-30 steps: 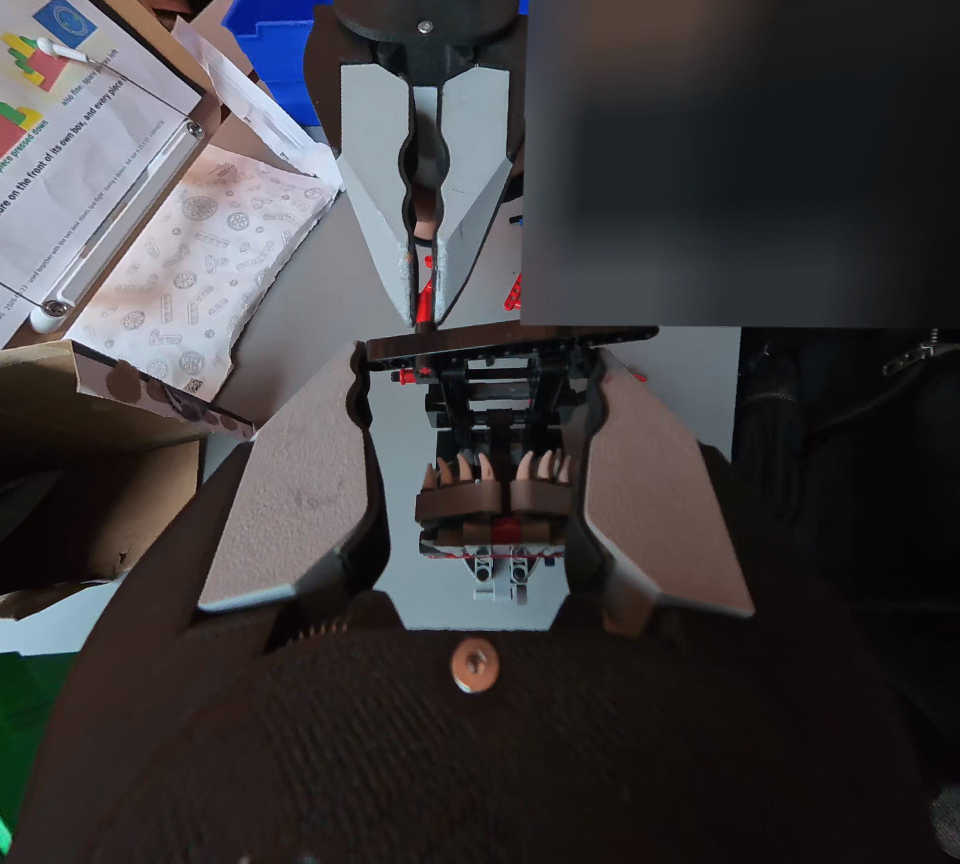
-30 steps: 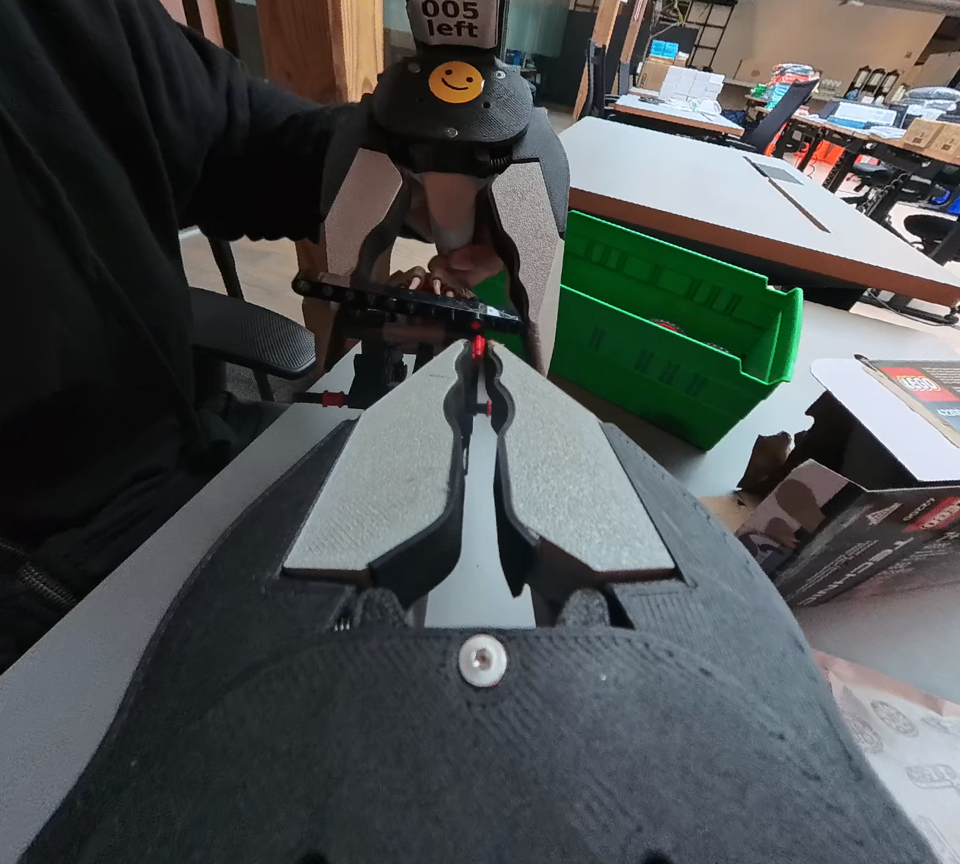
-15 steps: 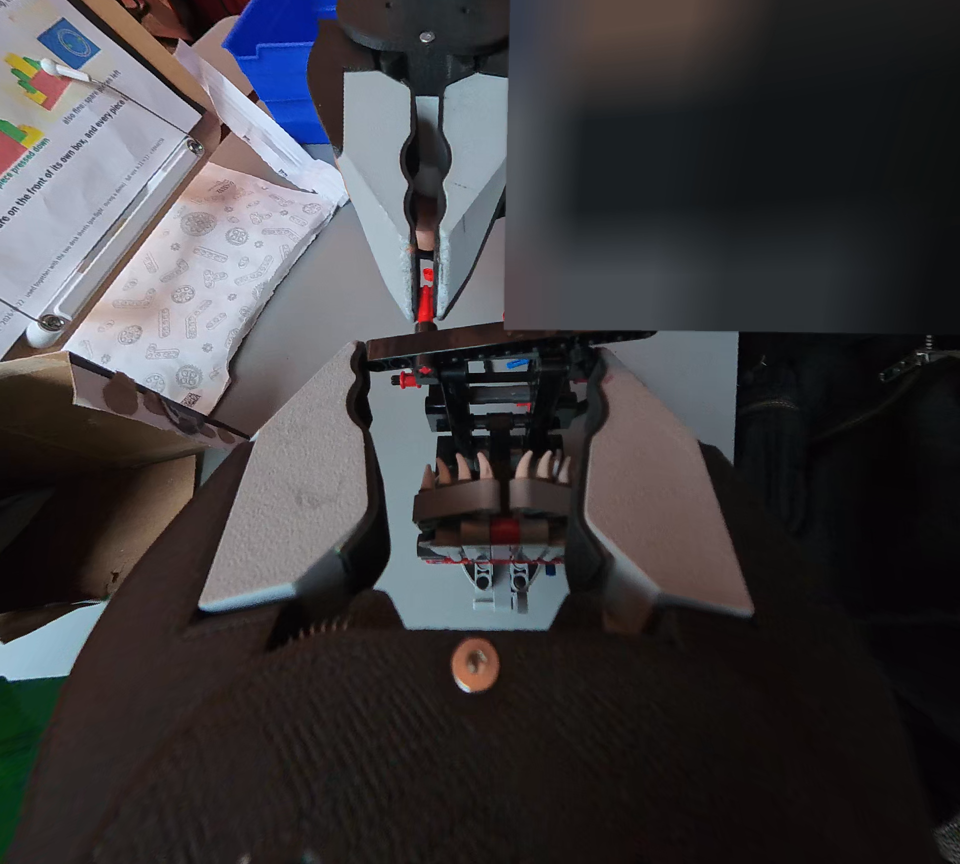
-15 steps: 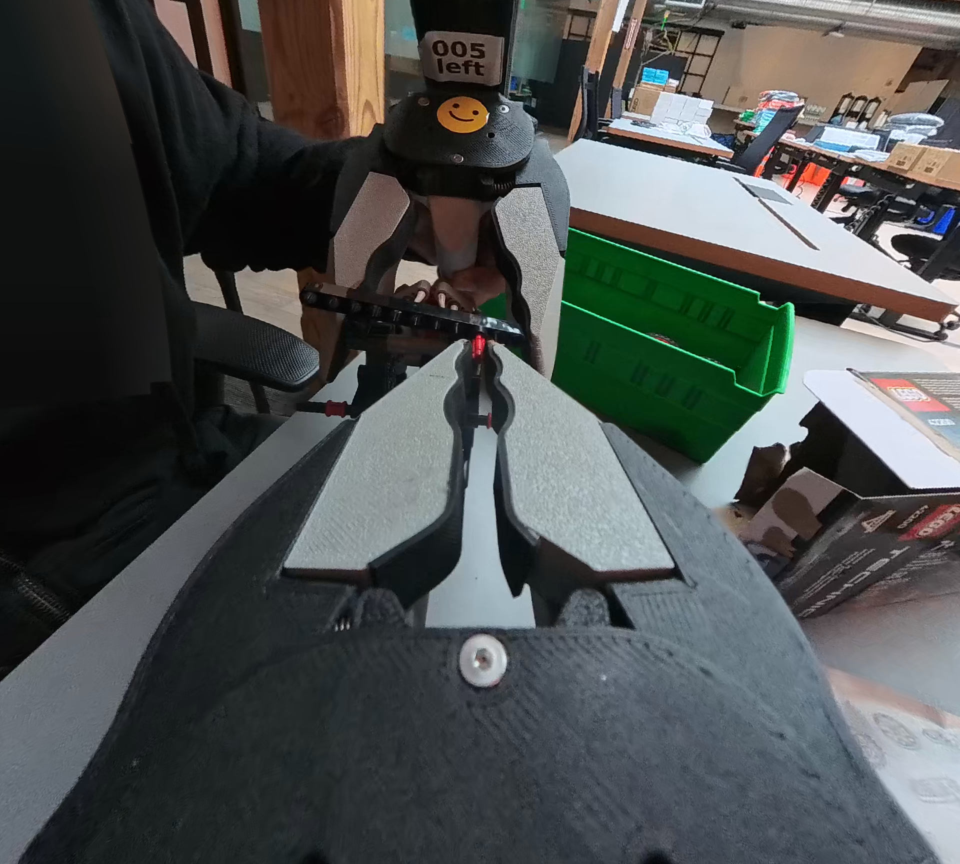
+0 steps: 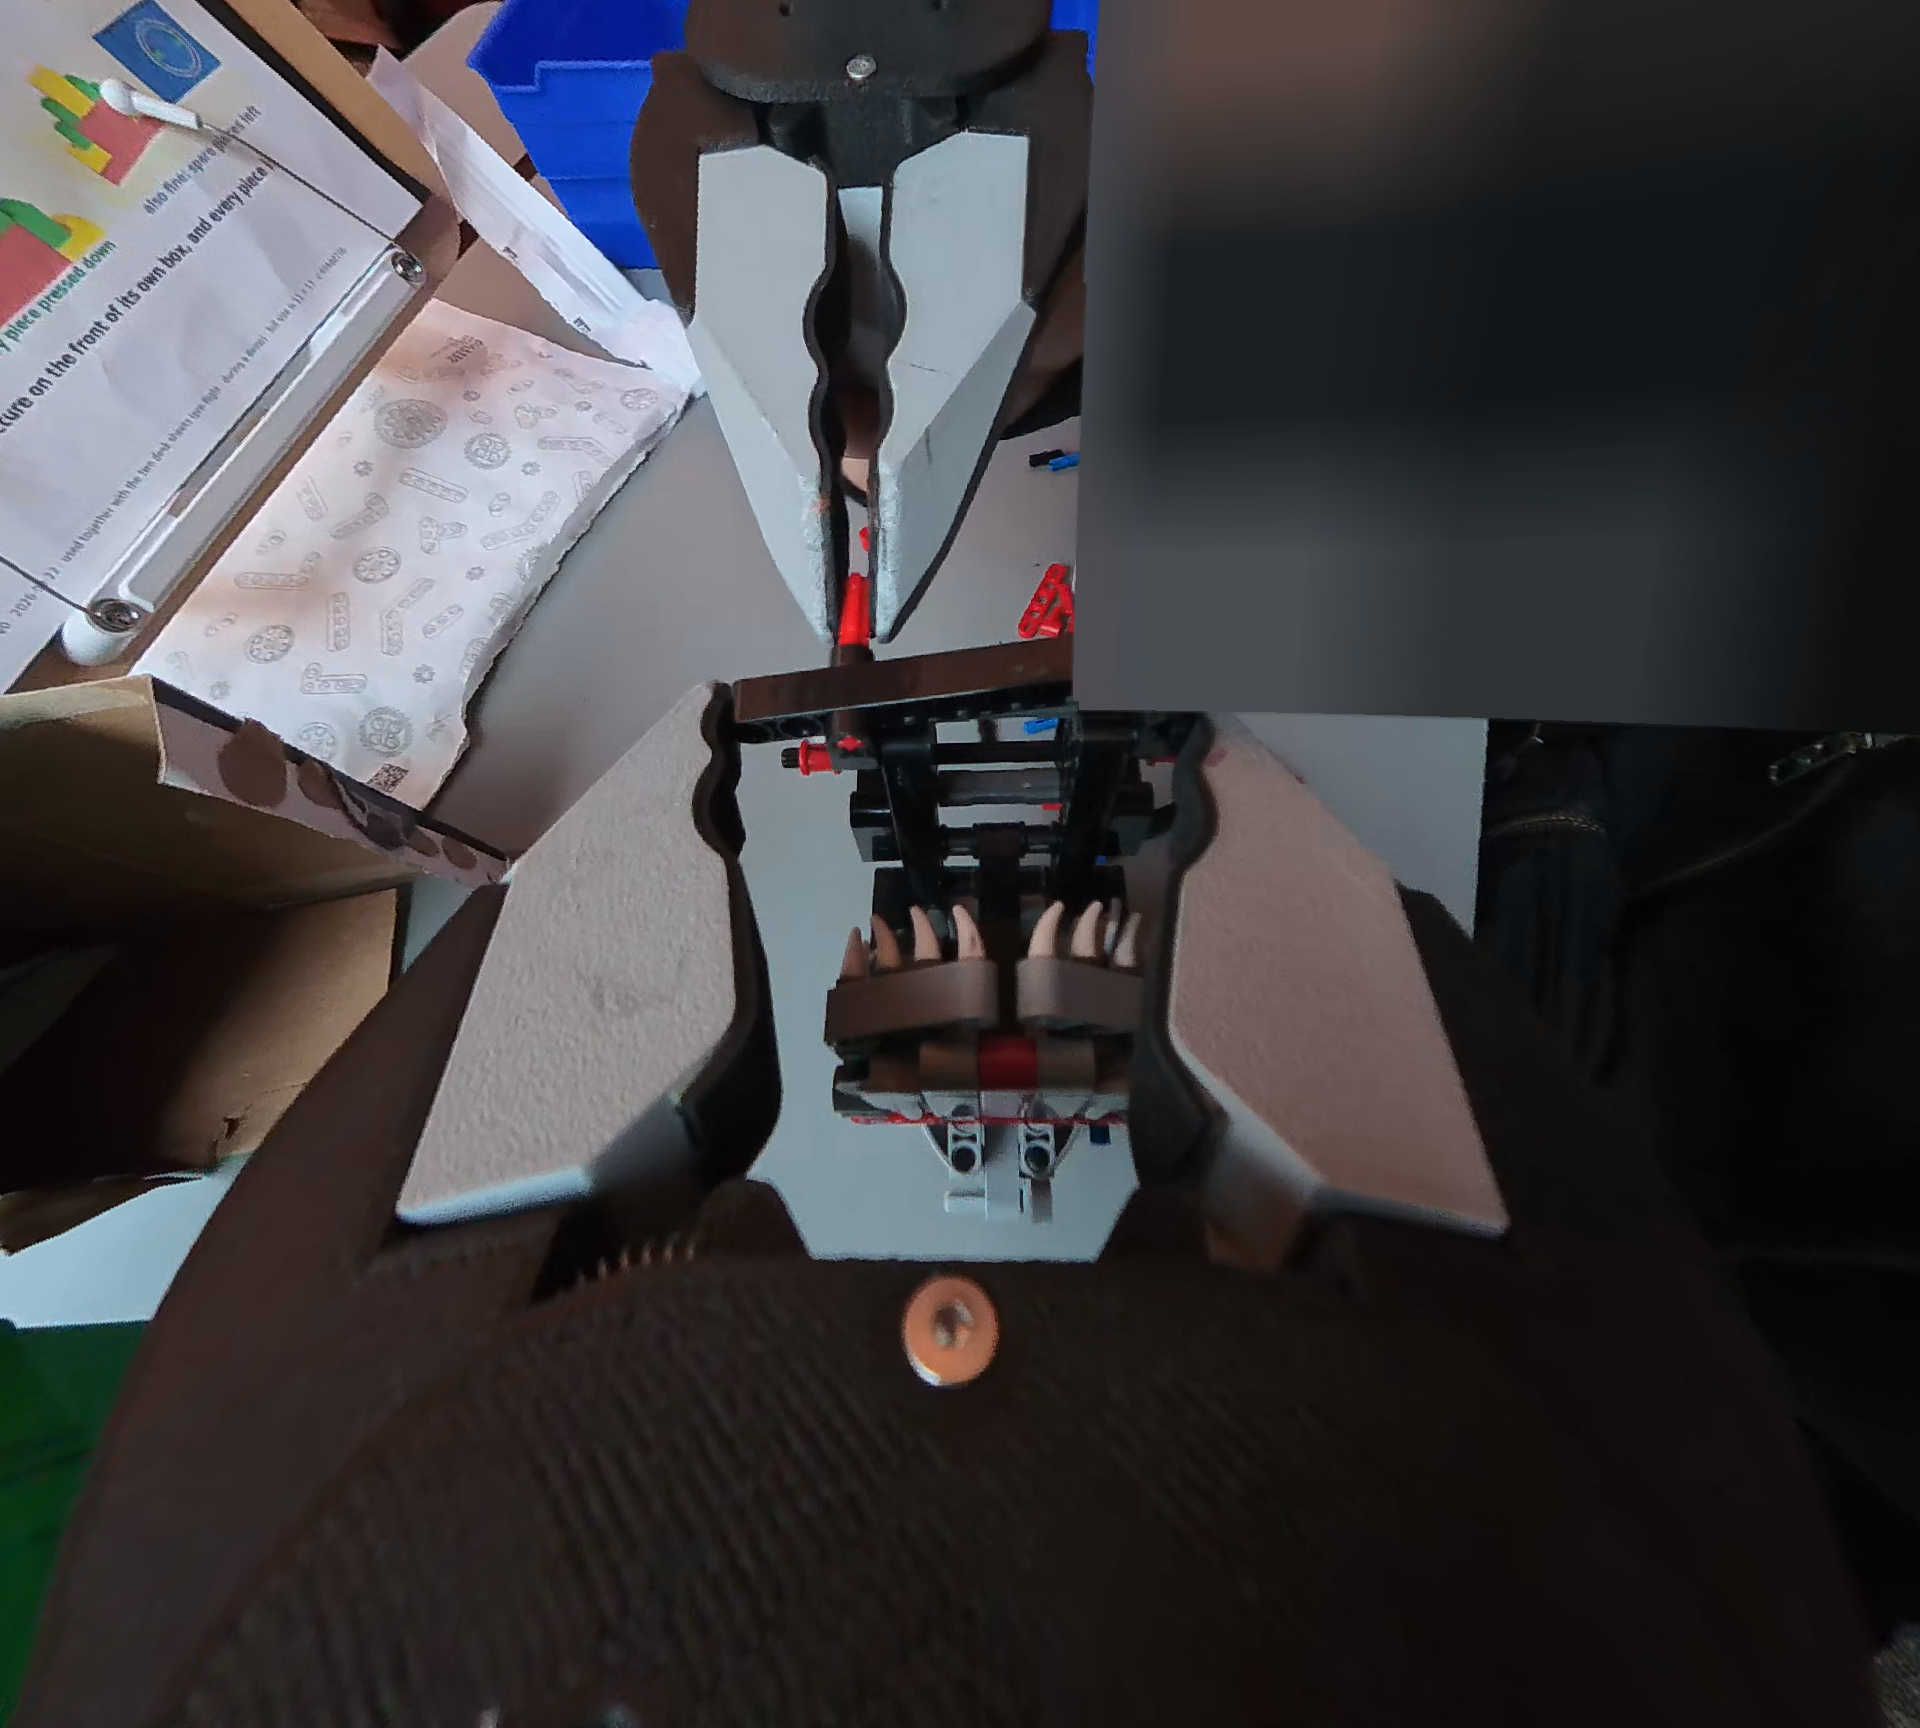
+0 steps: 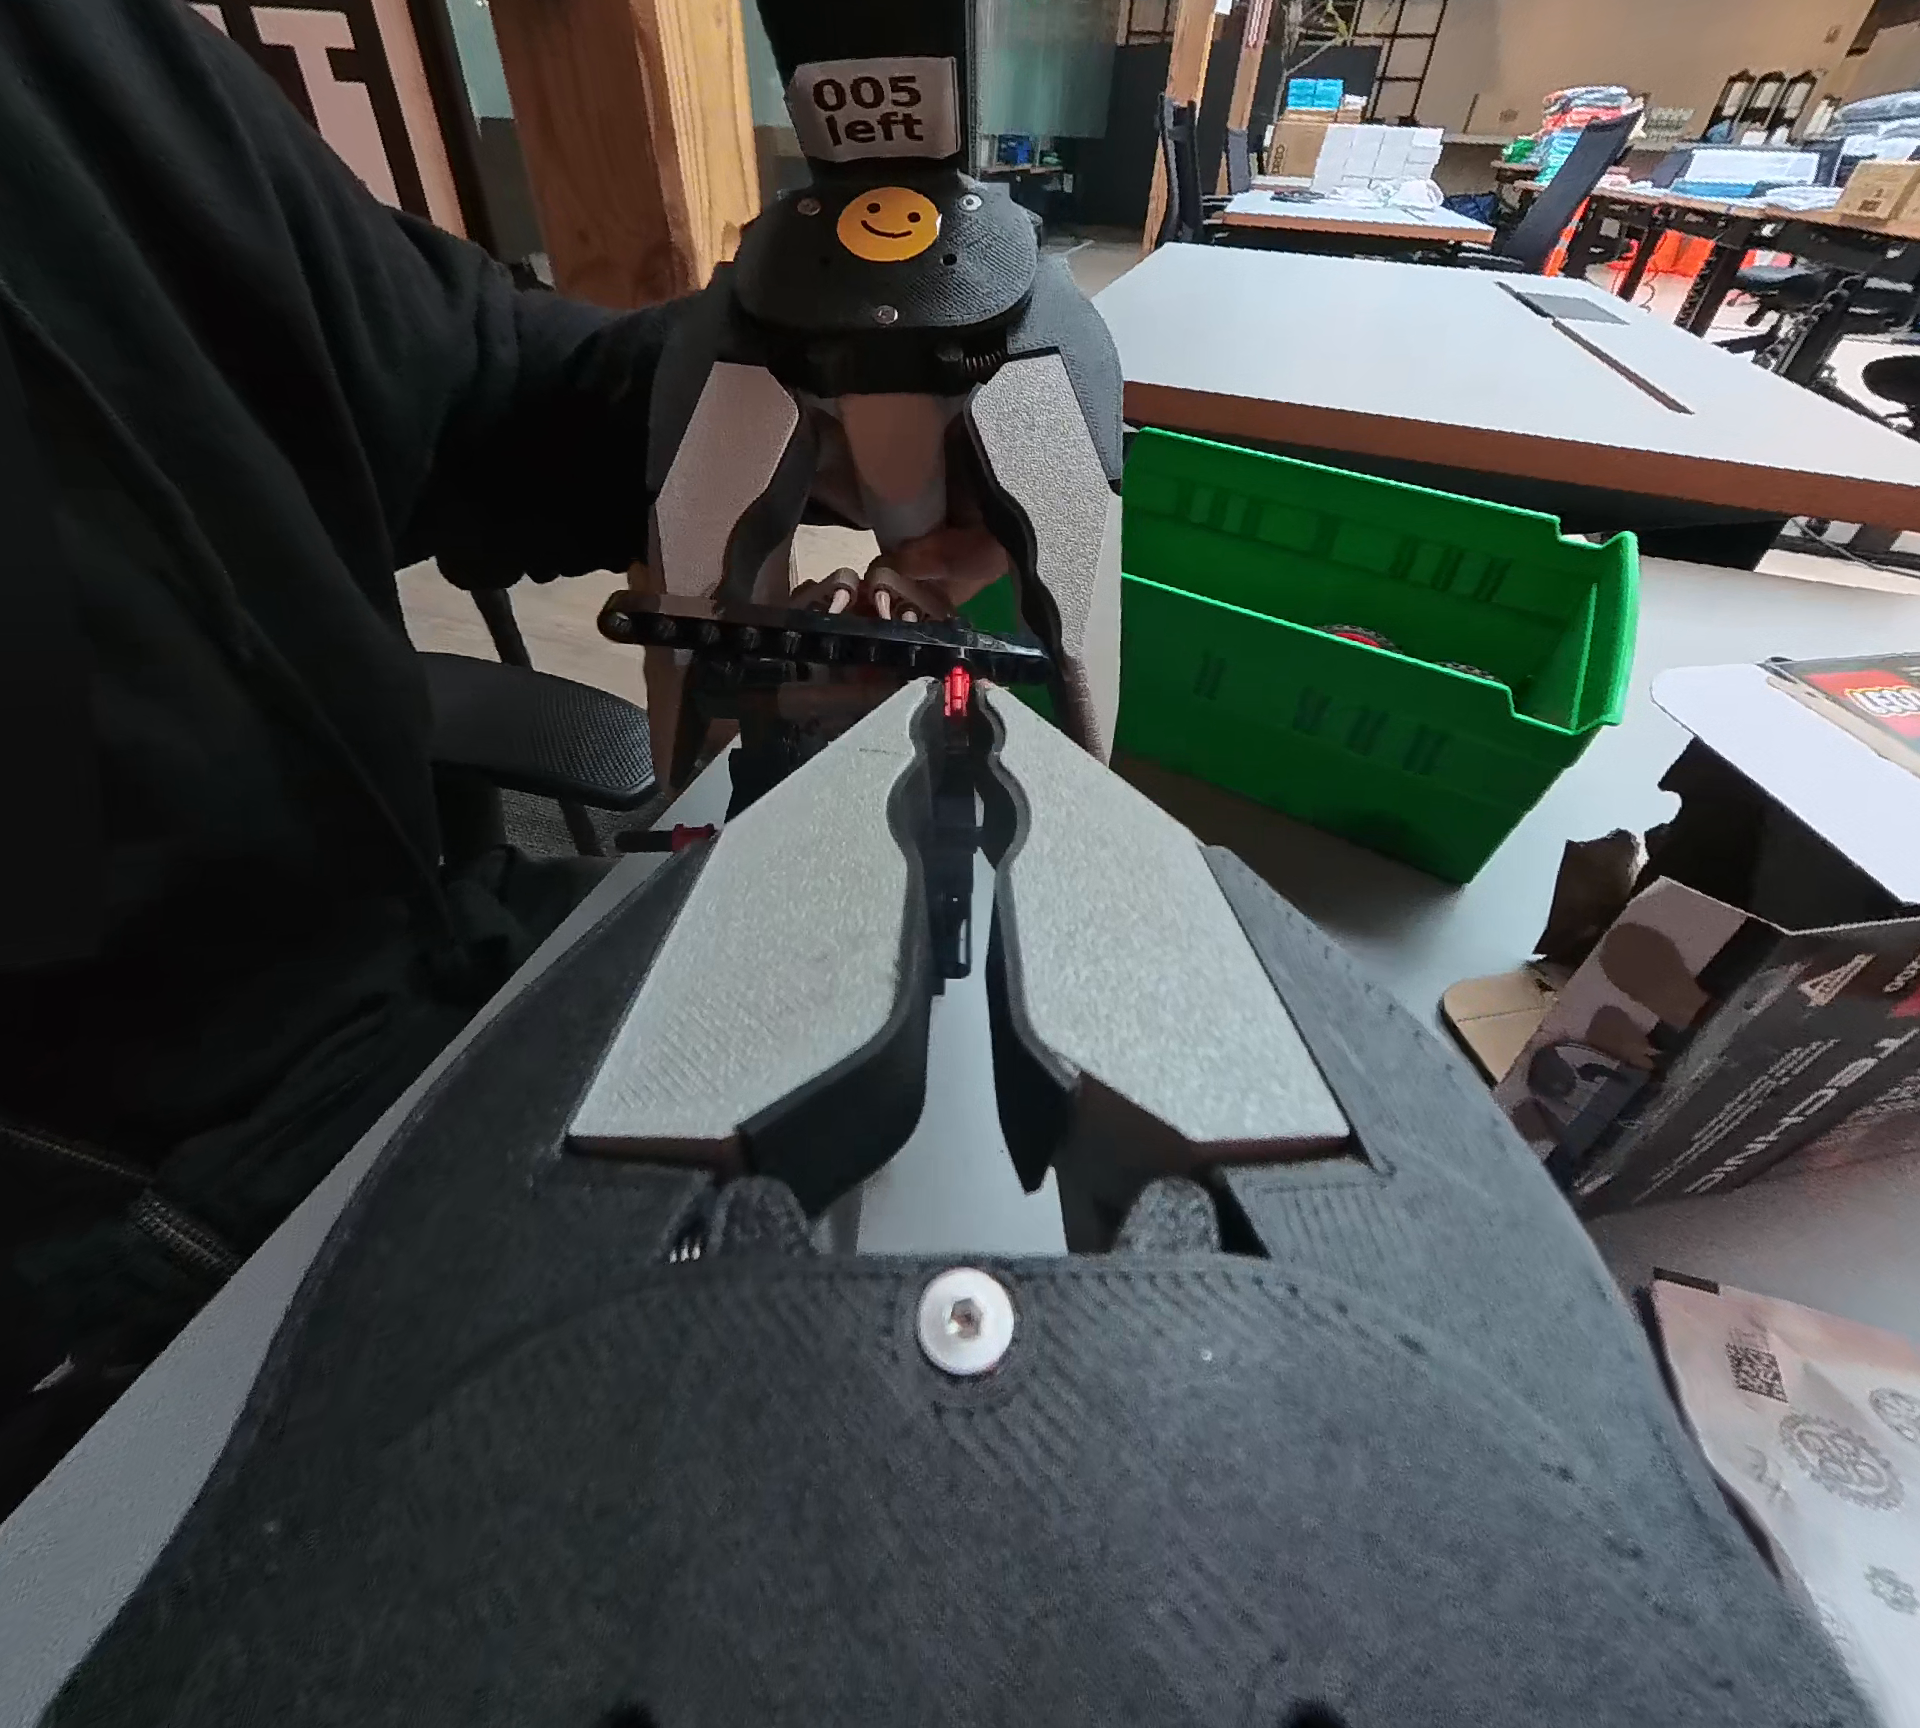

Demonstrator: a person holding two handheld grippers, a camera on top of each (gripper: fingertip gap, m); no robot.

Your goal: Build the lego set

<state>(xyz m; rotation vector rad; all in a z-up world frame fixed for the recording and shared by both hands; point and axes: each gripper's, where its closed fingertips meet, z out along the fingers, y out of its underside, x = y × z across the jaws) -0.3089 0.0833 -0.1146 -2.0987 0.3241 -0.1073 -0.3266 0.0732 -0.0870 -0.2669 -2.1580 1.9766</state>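
Right hand-held gripper (image 5: pixel 854 629) now nearer black beam (image 5: pixel 904 681), clenched on red pin (image 5: pixel 854 606). Left hand-held gripper (image 5: pixel 951 743) grasps model (image 5: pixel 987 951). Align pin to beam hole, push straight.

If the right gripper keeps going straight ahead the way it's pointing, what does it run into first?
Most likely the long black beam of the lego assembly: the red pin in the right gripper already points at it, seemingly touching.

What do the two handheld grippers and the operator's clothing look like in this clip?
Both the left gripper and the right gripper have black textured printed bodies with grey-faced, wavy-edged tapering fingers and a white label on the handle. The left also carries a yellow smiley sticker. The person wears a black sleeve.
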